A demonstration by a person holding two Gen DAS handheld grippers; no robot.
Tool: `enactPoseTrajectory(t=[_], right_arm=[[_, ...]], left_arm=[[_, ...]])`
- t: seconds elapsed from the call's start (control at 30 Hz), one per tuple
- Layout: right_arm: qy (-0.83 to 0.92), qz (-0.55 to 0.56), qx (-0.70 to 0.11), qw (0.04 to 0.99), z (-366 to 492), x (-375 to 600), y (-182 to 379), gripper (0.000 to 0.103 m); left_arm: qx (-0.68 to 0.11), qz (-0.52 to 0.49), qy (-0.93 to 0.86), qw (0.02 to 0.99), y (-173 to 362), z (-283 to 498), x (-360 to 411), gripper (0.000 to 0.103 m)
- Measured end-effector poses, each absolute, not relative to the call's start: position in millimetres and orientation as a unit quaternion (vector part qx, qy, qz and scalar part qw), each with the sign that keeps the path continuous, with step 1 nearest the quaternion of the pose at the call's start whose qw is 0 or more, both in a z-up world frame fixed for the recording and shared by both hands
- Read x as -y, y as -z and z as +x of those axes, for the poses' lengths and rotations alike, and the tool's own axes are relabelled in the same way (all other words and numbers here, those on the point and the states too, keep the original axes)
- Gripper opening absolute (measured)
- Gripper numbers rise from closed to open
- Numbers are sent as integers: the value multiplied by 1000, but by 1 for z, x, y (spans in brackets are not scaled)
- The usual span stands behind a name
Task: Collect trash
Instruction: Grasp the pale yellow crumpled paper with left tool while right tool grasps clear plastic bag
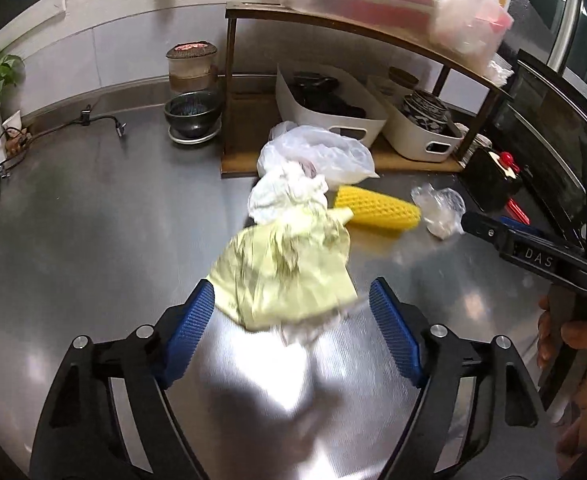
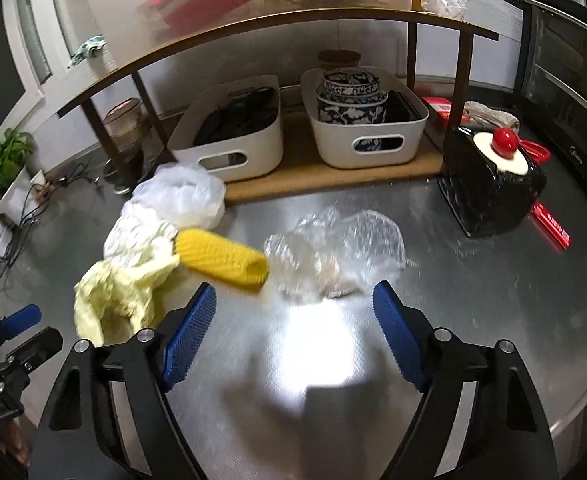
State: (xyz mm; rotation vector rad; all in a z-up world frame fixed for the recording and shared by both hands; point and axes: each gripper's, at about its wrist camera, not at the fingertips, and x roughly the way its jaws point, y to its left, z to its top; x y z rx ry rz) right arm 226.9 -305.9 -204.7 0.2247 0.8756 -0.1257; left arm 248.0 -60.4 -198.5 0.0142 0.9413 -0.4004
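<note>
My left gripper (image 1: pixel 289 316) has its fingers apart around the crumpled yellow paper (image 1: pixel 285 272) on the counter (image 1: pixel 93 240) — light, soft, best pinched at its bunched middle. The right gripper (image 2: pixel 293 316), fingers also apart, faces a clear plastic wrap (image 2: pixel 333 256) — flimsy, slippery. Between them lies the yellow corn cob (image 2: pixel 221 260), stiff, likely to roll.

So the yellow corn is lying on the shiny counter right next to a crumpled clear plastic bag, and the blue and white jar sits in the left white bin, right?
Almost. The blue and white jar sits in the right white bin, not the left one, as the right wrist view shows. The rest holds.
</note>
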Motion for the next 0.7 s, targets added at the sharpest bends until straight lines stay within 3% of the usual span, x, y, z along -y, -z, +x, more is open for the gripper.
enactPoseTrajectory(t=[0.27, 0.47, 0.53, 0.63, 0.7], right_arm=[[56, 82, -435, 895, 258, 307, 222, 77], [55, 78, -460, 883, 269, 307, 240, 43], [56, 74, -465, 881, 268, 308, 244, 24], [54, 67, -467, 880, 266, 307, 244, 10], [54, 67, -466, 881, 263, 308, 244, 7]], left_arm=[[-468, 17, 184, 864, 215, 282, 77, 74], [-491, 23, 188, 850, 231, 294, 82, 64], [-496, 27, 192, 847, 235, 295, 84, 60], [-495, 36, 196, 846, 238, 296, 85, 54], [-493, 37, 198, 847, 238, 296, 84, 44]])
